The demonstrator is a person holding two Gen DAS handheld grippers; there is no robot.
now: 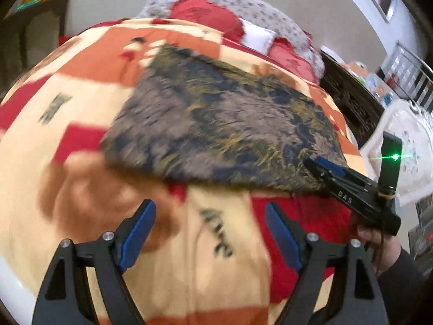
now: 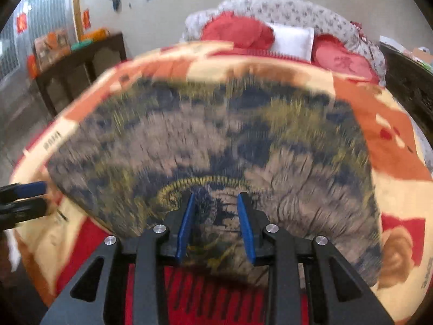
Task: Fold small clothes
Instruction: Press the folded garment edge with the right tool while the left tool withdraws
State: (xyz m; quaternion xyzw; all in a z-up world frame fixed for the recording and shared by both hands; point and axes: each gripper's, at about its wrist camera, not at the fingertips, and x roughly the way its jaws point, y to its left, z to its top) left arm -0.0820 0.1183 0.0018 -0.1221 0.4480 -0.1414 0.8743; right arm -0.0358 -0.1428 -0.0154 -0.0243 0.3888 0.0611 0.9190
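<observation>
Patterned cloth (image 1: 216,124) on blanket (image 1: 81,54), right gripper (image 1: 322,168) marked "DAS"

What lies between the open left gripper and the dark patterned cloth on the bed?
Nothing visible does. The left gripper hangs open over the bare blanket, and only blanket shows between its fingers and the near edge of the cloth. The right gripper is at the cloth's far corner, off that path.

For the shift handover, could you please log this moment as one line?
stage: folding | garment: flat on blanket | left gripper: open, empty | right gripper: gripping garment's near edge
</observation>
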